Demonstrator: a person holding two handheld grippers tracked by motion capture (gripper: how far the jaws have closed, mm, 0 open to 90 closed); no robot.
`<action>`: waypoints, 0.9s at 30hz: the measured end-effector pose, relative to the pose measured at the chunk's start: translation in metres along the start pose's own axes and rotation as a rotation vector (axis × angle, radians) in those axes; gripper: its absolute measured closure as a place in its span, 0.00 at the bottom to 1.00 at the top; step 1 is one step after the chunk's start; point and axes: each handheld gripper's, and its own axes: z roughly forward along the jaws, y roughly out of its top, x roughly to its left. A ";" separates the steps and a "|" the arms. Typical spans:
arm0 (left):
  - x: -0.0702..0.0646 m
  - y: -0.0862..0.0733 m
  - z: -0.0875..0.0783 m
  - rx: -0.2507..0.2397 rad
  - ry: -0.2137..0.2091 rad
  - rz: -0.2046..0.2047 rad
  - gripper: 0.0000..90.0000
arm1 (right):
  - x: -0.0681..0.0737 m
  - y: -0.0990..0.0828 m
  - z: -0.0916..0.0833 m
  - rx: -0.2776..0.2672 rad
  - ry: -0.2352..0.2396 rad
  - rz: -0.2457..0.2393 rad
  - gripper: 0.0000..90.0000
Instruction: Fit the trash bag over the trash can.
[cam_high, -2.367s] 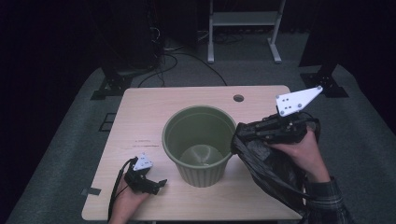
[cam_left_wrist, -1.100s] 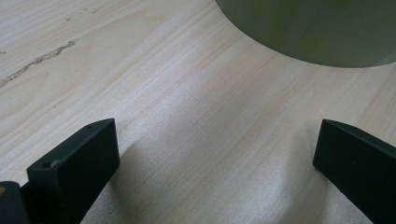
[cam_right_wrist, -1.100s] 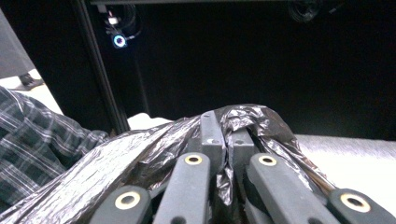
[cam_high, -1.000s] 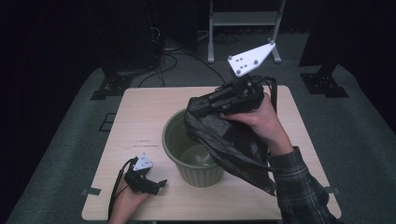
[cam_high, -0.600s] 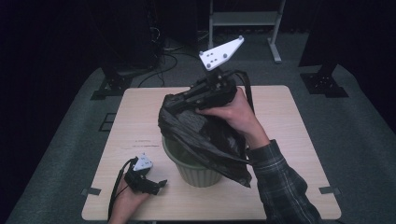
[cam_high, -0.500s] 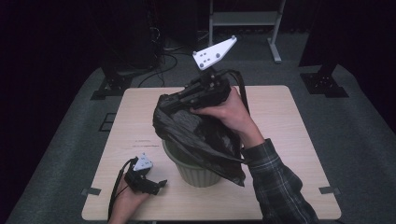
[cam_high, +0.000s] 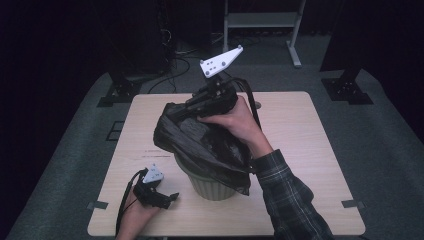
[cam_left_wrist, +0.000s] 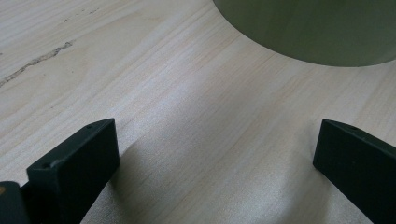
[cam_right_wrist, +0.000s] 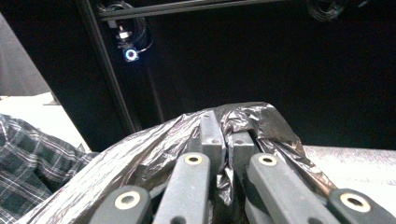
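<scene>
Right tool (cam_right_wrist: 226, 140) clamped on black bag (cam_high: 200, 142) (over bin (cam_high: 212, 187)), left tool (cam_left_wrist: 215, 154) wide open

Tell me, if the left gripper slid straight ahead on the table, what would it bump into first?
Probably the green bin. The left gripper lies open on the wooden table, with bare wood ahead, then the bin's wall. The bin sits a bit to one side, so it might just graze it.

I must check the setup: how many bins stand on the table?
1. The green bin stands near the front middle of the table, partly covered by the black bag.
</scene>
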 end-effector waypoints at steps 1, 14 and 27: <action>0.000 0.000 0.000 0.000 0.000 0.000 0.00 | -0.001 -0.003 -0.003 0.002 -0.009 0.005 0.98; 0.000 0.000 0.000 -0.001 0.001 0.000 0.00 | -0.011 -0.048 -0.029 0.041 -0.133 0.080 0.97; 0.000 0.000 0.000 -0.001 0.001 0.000 0.00 | -0.023 -0.067 -0.006 0.222 -0.248 0.099 0.95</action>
